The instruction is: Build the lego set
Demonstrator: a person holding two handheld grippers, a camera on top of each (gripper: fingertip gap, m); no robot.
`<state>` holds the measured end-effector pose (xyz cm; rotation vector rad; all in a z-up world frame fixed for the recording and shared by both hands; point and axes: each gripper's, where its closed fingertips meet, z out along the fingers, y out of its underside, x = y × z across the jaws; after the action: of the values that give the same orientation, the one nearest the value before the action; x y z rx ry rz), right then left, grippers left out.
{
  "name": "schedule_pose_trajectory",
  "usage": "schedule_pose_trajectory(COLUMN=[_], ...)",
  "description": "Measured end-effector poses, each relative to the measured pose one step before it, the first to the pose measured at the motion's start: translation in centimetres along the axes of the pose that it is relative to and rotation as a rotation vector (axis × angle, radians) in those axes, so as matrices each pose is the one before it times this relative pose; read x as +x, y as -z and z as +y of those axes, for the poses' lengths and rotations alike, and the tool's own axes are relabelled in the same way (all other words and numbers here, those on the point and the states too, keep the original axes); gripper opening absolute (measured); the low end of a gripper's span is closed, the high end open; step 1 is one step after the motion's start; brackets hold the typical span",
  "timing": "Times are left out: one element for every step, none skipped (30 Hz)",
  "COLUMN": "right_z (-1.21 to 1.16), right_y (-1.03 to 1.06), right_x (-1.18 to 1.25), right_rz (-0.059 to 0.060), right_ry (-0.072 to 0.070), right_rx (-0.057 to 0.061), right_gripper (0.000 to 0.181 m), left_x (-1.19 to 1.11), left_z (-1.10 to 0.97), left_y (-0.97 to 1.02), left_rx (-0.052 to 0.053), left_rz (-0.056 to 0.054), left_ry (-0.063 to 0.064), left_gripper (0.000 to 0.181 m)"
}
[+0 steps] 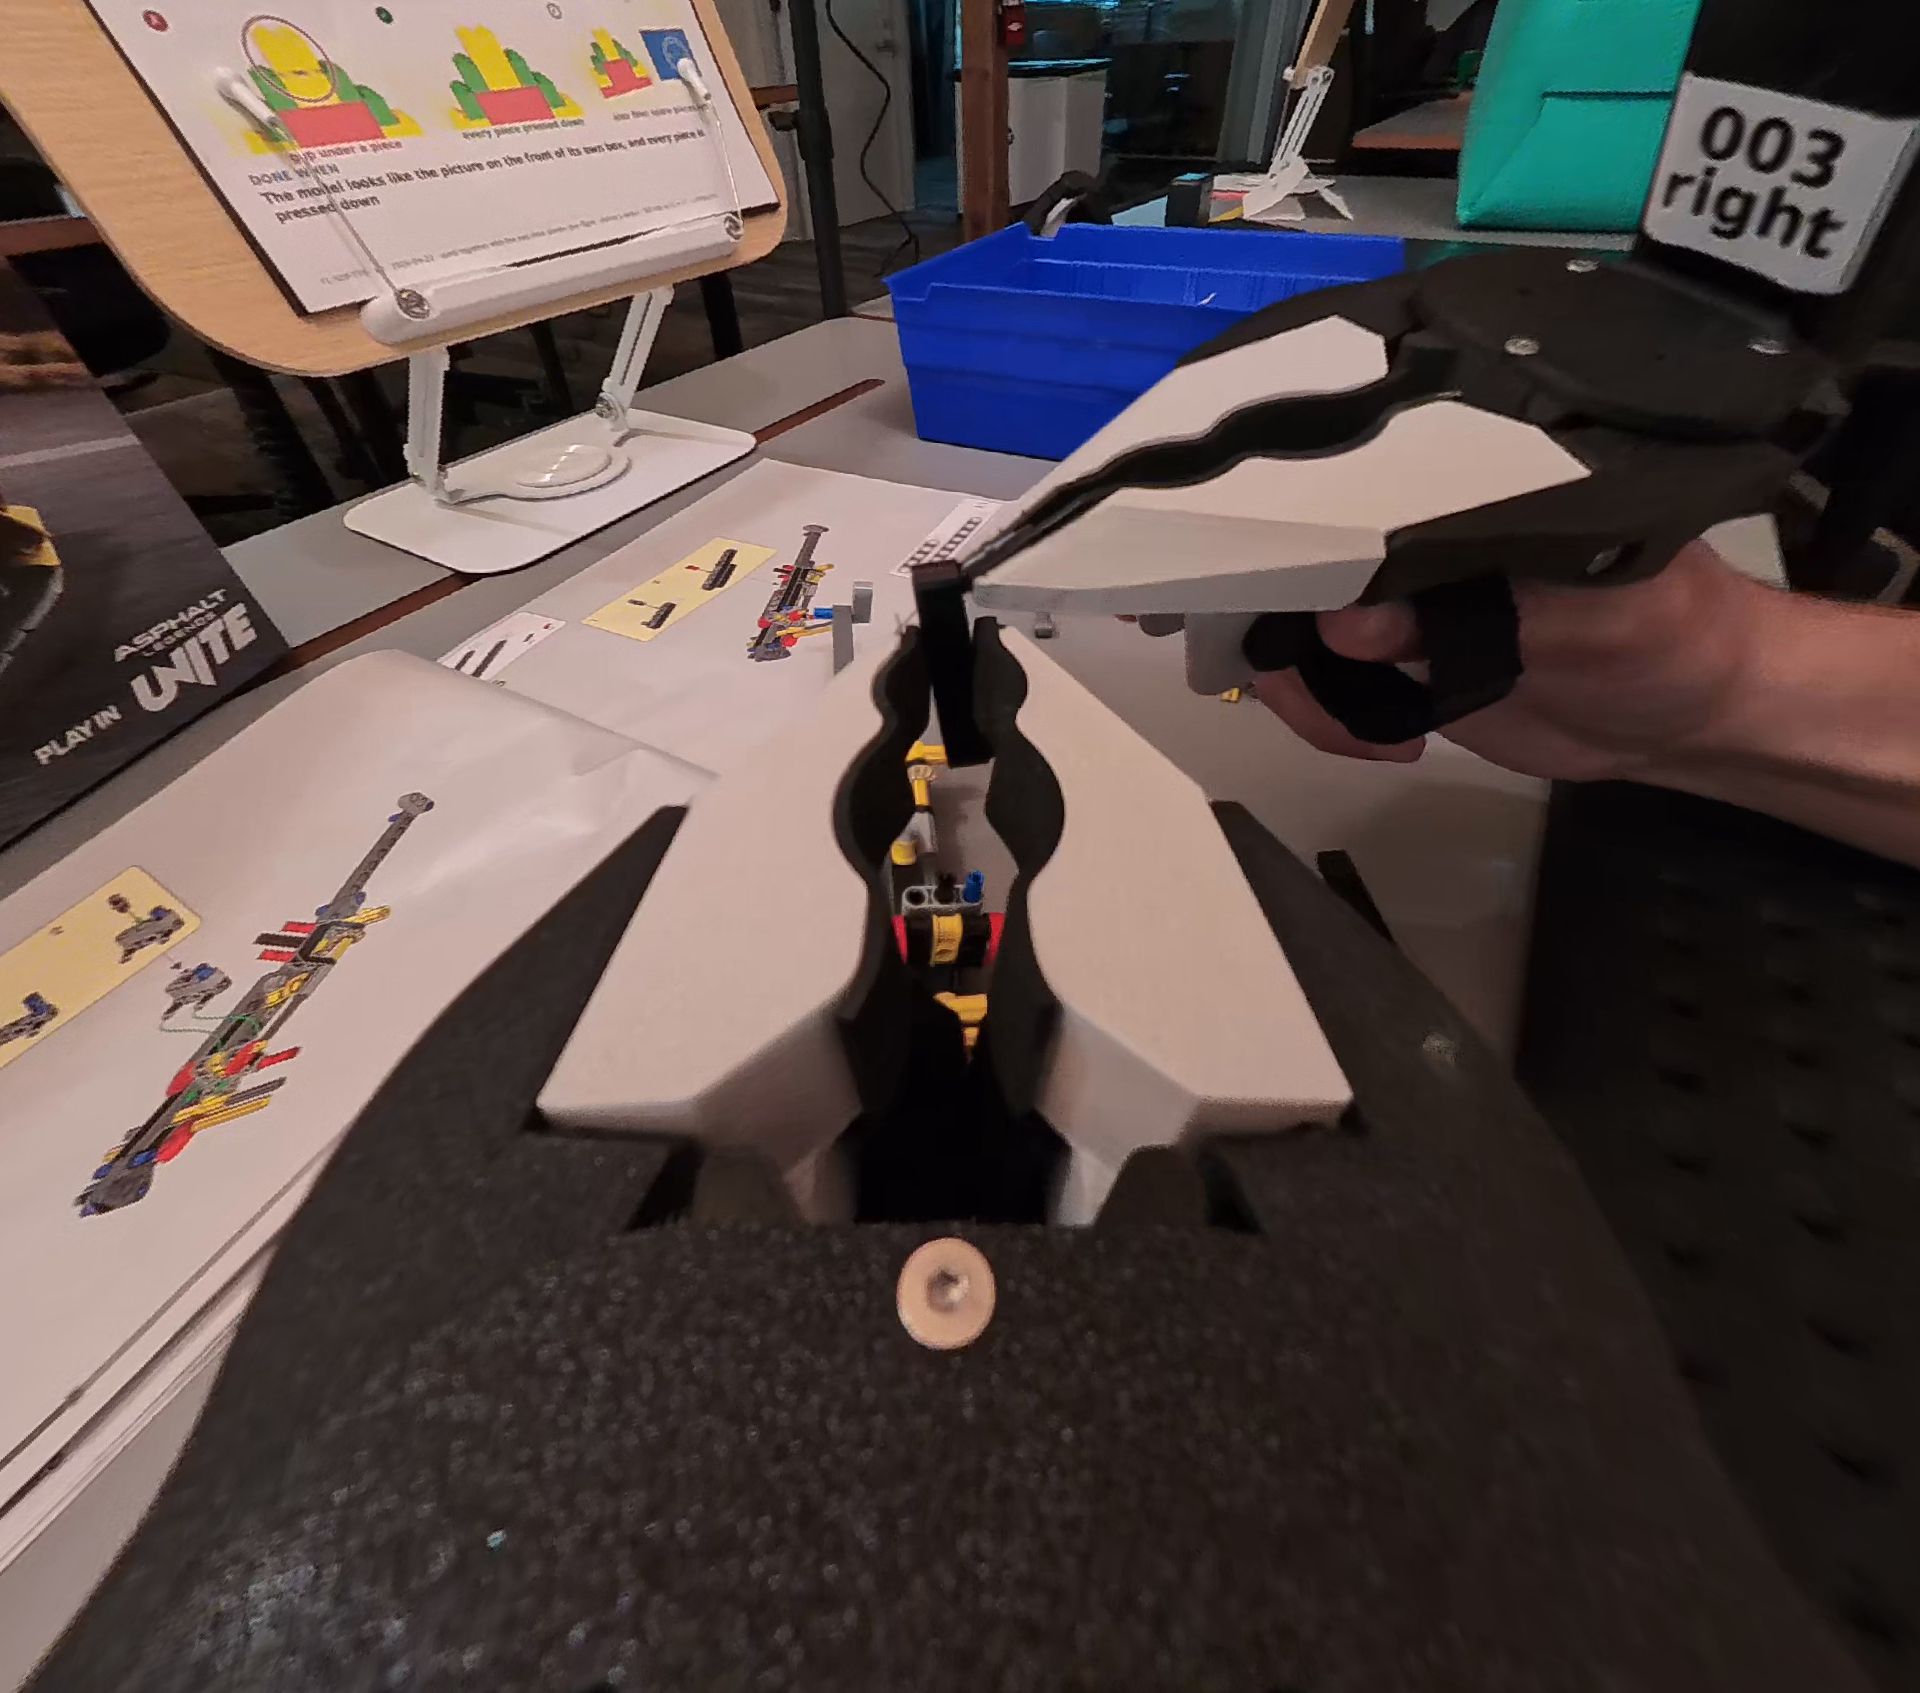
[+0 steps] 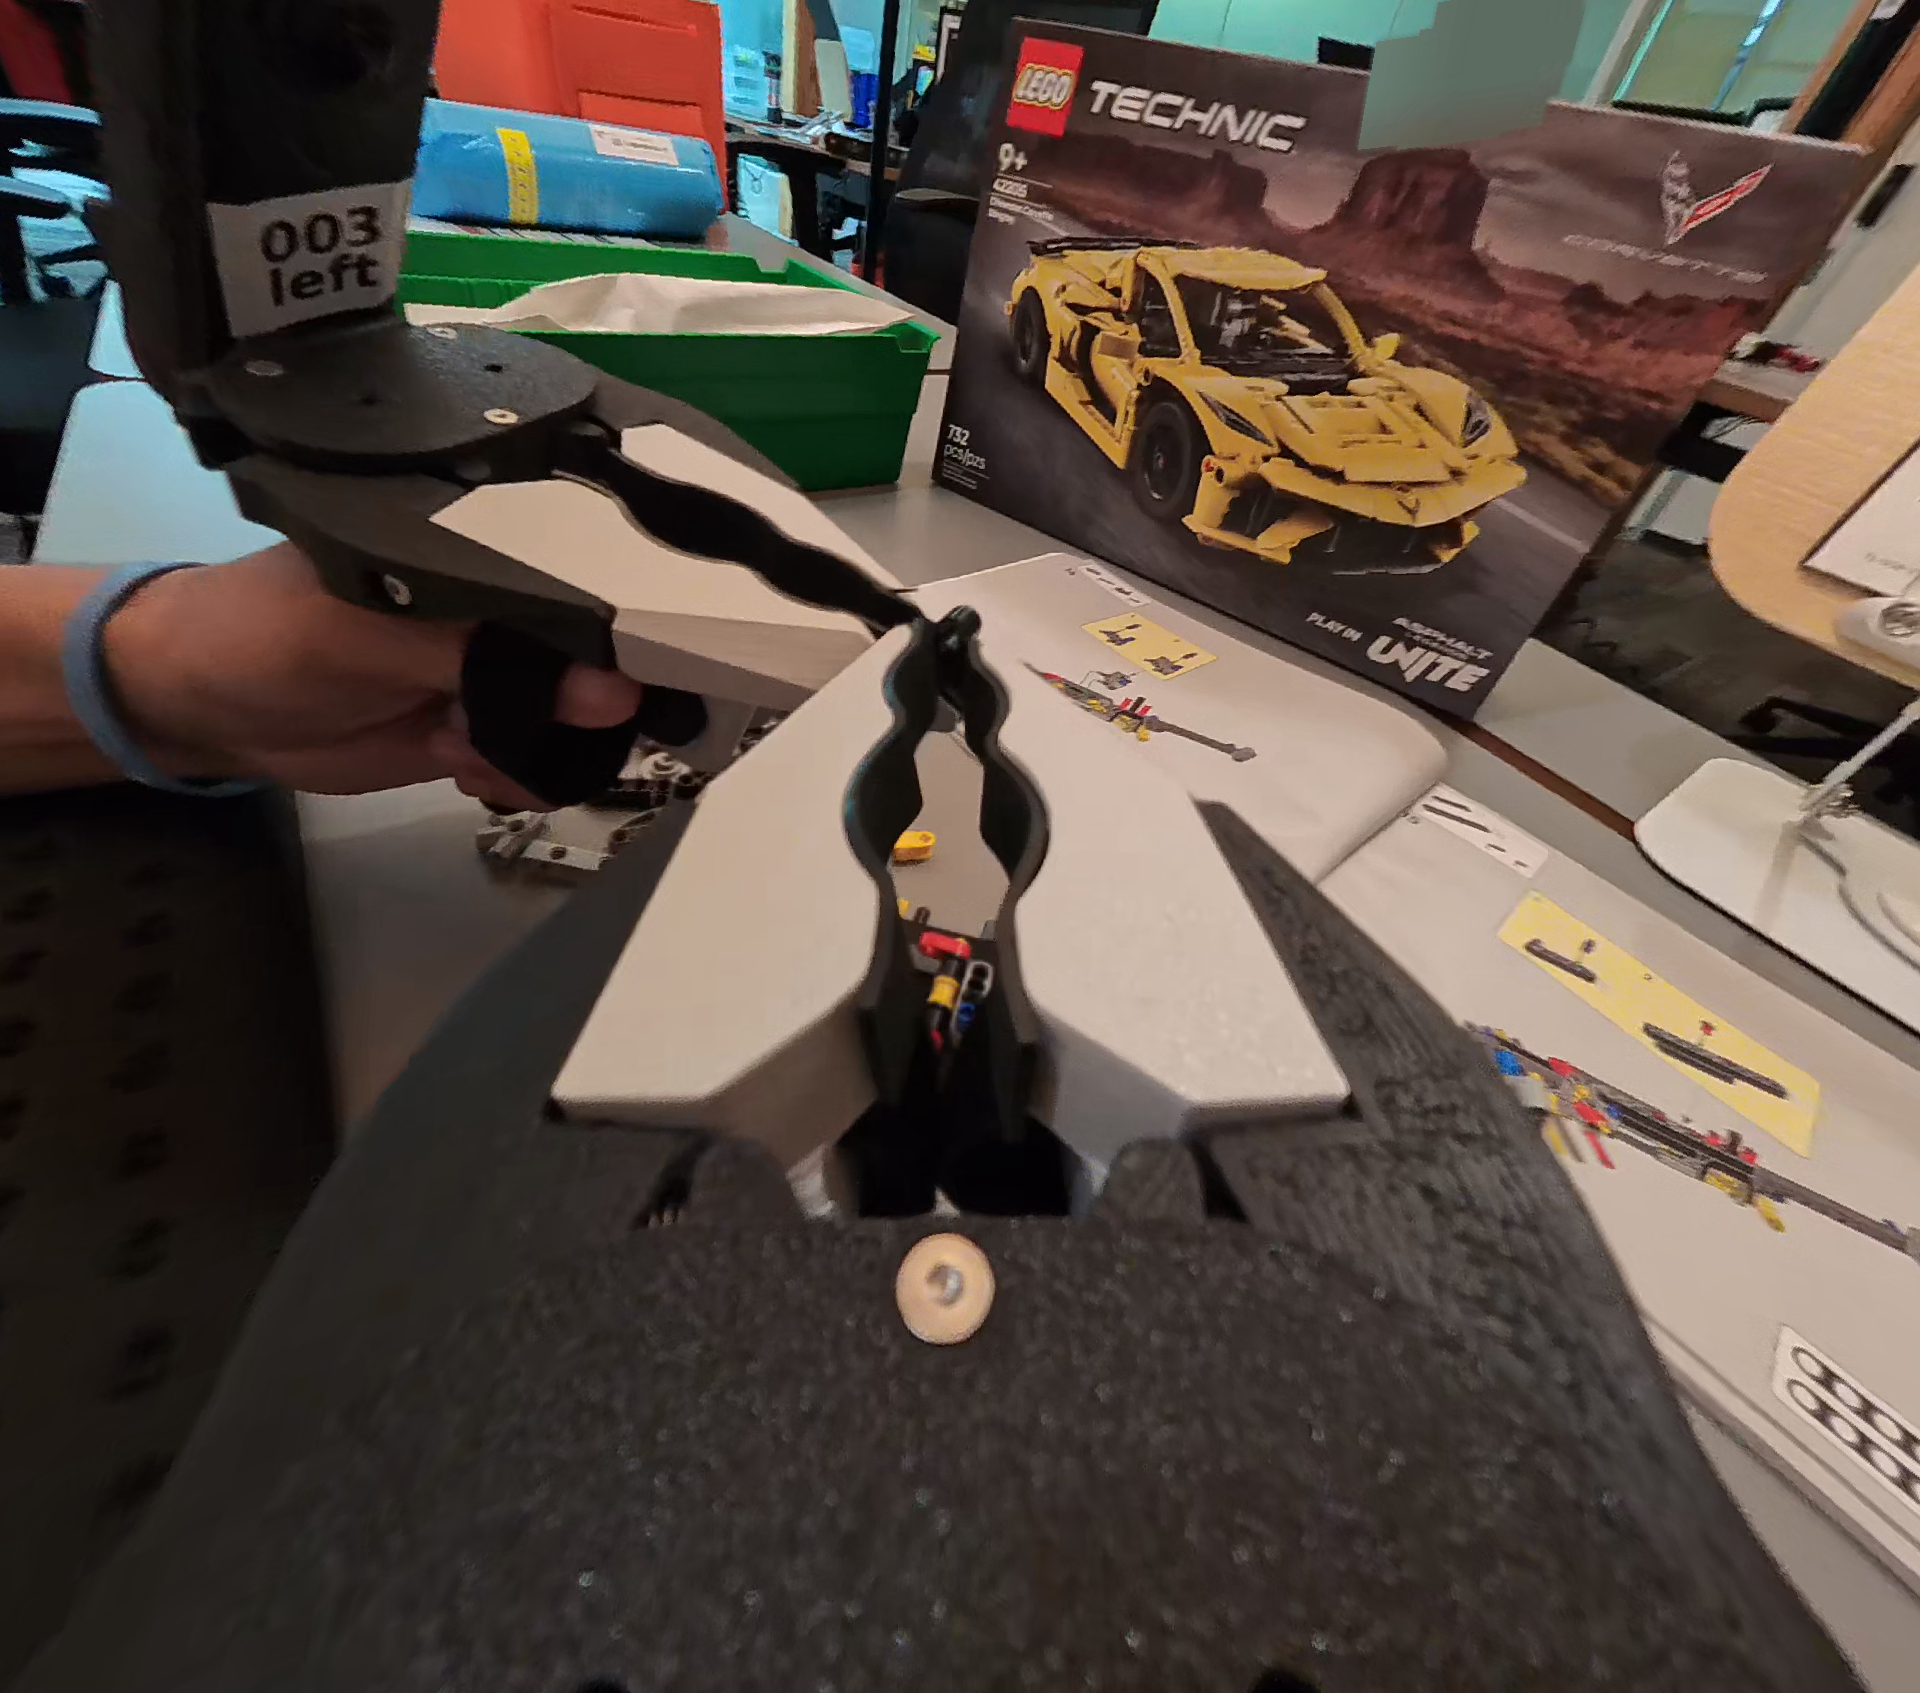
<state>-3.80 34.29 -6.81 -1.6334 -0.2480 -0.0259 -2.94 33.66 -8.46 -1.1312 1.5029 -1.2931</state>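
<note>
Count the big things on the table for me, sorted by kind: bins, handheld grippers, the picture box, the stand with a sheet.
Plastic bins: 2, blue plastic bin and green plastic bin
Handheld grippers: 2, left gripper and right gripper
Cardboard set box with yellow car picture: 1
Wooden sheet stand: 1
Total: 6

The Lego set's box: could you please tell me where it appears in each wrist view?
Left wrist view: the Lego set's box is cut off at the left edge, only a dark corner showing.
Right wrist view: it stands upright at upper centre-right, behind the open booklet.
Shared landmark: the booklet, lying open on the table before the box.
</note>
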Motion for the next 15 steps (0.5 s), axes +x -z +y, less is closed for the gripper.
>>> schedule_pose_trajectory(right_z=[-0.028,-0.147,-0.156,-0.119,-0.102,-0.119,-0.020,-0.033,-0.102,-0.067,-0.029,-0.034,-0.100,-0.039,-0.093], right_y=[-0.056,-0.079,-0.092,-0.072,-0.084,-0.063,-0.063,-0.066,-0.004,-0.010,-0.016,-0.017,0.011,0.024,0.076], right_x=[0.099,0.021,0.034,-0.019,-0.056,-0.111,-0.104,-0.055,0.005,-0.047,-0.029,-0.070,-0.156,-0.146,-0.135], right_rz=[0.0205,0.0199,0.0181,0.0155,0.0125,0.0044,-0.0041,-0.0065,-0.0100,-0.0177,-0.0130,-0.0112,-0.0132,-0.0103,-0.0111], right_ry=[0.0150,0.0026,-0.0195,-0.0316,-0.0437,-0.0621,-0.0792,-0.0856,-0.0764,-0.0506,-0.0313,-0.0167,0.0012,0.0316,0.0588], right_rx=[0.0024,0.0164,0.0189,0.0185,0.0214,0.0249,0.0192,0.0242,0.0262,0.0180,0.0070,0.0004,0.0005,-0.0114,-0.0158], right_gripper=[0.003,0.003,0.003,0.003,0.003,0.003,0.003,0.003,0.003,0.003,0.003,0.003,0.003,0.003,0.003], left_x=[-0.083,-0.124,-0.105,-0.118,-0.085,-0.097,-0.125,-0.077,-0.044,-0.040,-0.038,-0.036,-0.048,-0.031,0.037], left_z=[-0.047,-0.133,-0.148,-0.123,-0.119,-0.093,-0.032,-0.039,-0.072,-0.072,-0.020,-0.048,-0.121,-0.092,-0.120], left_y=[-0.016,0.036,0.051,0.049,0.069,0.087,0.056,0.021,0.022,0.056,0.037,0.071,0.097,0.095,0.081], left_rx=[0.0010,0.0051,0.0067,0.0058,0.0043,0.0034,-0.0007,-0.0009,0.0009,0.0012,-0.0014,0.0016,0.0041,0.0031,0.0057], left_rz=[-0.0176,-0.0218,-0.0202,-0.0167,-0.0142,-0.0199,-0.0252,-0.0234,-0.0168,-0.0141,-0.0142,-0.0129,-0.0141,-0.0148,-0.0111], left_ry=[-0.0143,-0.0183,-0.0177,-0.0116,-0.0070,-0.0239,-0.0346,-0.0259,-0.0257,-0.0295,-0.0293,-0.0269,-0.0339,-0.0418,-0.0407], left_gripper=[0.006,0.006,0.006,0.006,0.006,0.007,0.007,0.006,0.007,0.006,0.007,0.007,0.007,0.007,0.007])
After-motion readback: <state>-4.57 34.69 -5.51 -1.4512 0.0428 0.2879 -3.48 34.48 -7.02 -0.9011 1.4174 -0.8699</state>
